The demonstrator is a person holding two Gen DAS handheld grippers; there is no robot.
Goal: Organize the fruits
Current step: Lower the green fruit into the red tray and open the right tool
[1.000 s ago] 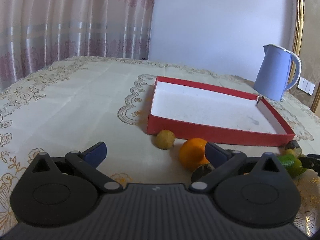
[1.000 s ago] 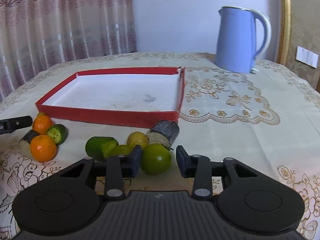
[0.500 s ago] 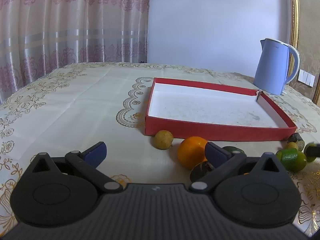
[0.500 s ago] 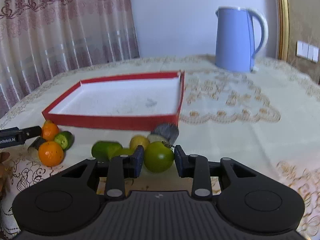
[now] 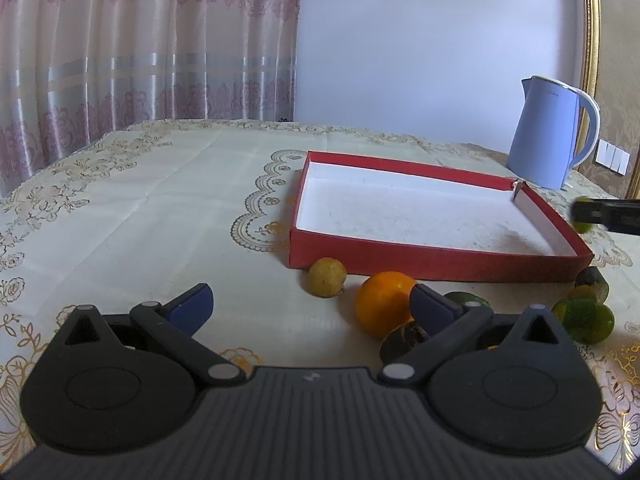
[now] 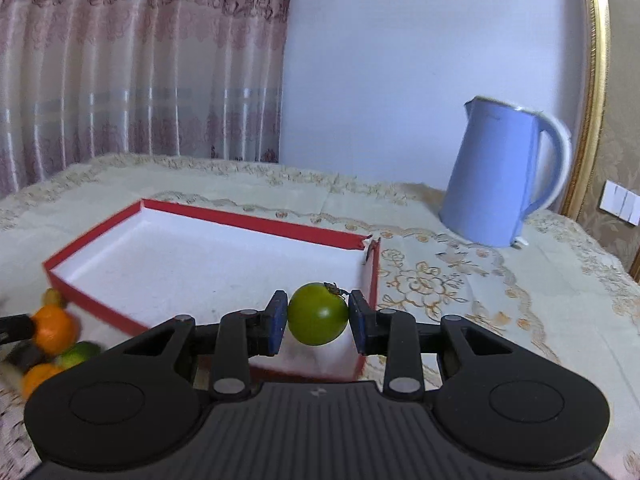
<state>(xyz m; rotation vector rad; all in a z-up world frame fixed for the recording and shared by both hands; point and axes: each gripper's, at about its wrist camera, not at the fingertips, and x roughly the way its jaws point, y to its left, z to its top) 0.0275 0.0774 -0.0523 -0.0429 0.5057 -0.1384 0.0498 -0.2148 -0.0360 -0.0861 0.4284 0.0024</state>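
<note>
A: What do the two tools look like?

B: The left gripper point(image 5: 310, 305) has a matte black body with a ribbed centre panel and a round disc on each side. Two black link arms (each with silver rivets) end in dark blue fingertips point(image 5: 191, 305).

A: And the other?

B: The right gripper point(image 6: 317, 322) is built the same: black, ribbed, triangular cut-outs, silver rivets, blue pads point(image 6: 277, 322).

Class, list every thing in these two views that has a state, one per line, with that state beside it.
Right tool: shut on the green fruit.
Green fruit: held off the table, above the tray's near corner.
Left tool: open, holding nothing.
Red tray: empty.
Orange: lying on the tablecloth outside the tray.
Blue kettle: upright, lid down.
</note>
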